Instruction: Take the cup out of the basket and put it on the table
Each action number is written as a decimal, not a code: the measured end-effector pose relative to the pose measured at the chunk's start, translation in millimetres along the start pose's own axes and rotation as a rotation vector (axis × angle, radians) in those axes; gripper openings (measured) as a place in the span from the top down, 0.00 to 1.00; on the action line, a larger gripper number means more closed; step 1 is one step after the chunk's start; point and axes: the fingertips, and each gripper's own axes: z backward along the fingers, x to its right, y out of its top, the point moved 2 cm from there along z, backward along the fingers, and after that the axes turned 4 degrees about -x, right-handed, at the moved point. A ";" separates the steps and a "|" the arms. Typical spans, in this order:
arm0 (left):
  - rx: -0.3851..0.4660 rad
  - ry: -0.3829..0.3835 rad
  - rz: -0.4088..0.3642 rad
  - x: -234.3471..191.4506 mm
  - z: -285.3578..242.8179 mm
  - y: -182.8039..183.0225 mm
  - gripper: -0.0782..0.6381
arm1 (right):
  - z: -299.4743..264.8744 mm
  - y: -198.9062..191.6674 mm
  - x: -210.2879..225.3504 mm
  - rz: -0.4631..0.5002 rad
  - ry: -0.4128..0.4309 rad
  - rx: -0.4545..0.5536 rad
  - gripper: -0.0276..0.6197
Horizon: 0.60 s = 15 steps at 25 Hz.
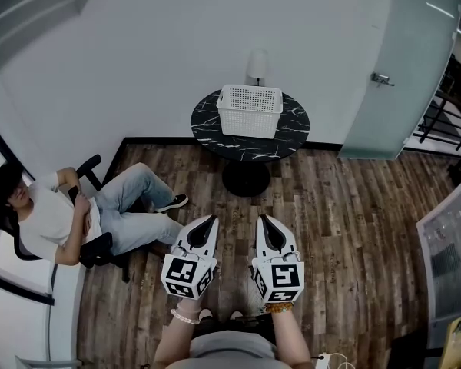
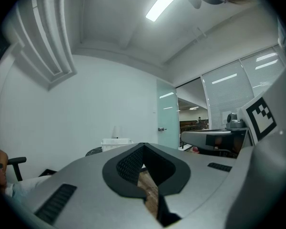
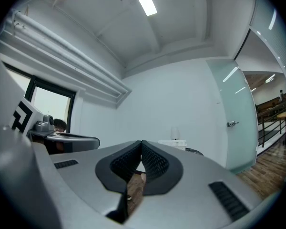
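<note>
- Head view: you're well back from the round dark surface (image 1: 286, 140), with both tongs held low by your body. The left tongs (image 1: 212, 221) and right tongs (image 1: 263, 220) each have their tips pressed together and nothing in them. The white basket (image 1: 250, 110) sits on the surface, and the pale cup (image 1: 256, 66) pokes up at its far side. I can't tell from here if it's inside or just behind. A seated person (image 1: 61, 214) has legs stretched out to the left of your path, so a wide swing on the walk-in could clip them.
- Left gripper view: jaws closed and empty, with only floor showing through the gap lower down. The basket (image 2: 117, 143) and cup (image 2: 115, 131) are tiny and far off.
- Right gripper view: same deal, tips meeting, empty. The cup (image 3: 175, 133) stands above the basket (image 3: 177, 143) rim. I'd guess it's thin and light, so it buckles if you squeeze too hard. Catch the basket wall on the lift and the whole basket probably drags or tips.
</note>
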 end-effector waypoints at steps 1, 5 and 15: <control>-0.002 0.000 -0.001 2.9 -0.9 -0.1 0.88 | 1.5 0.2 2.4 0.003 0.000 -0.001 0.95; -0.007 -0.006 -0.001 7.6 -7.2 -0.1 0.88 | 3.6 3.6 8.9 0.008 -0.003 0.004 0.95; -0.022 -0.051 0.017 3.0 -42.7 -4.4 0.88 | -10.0 2.6 28.9 0.011 -0.053 -0.001 0.95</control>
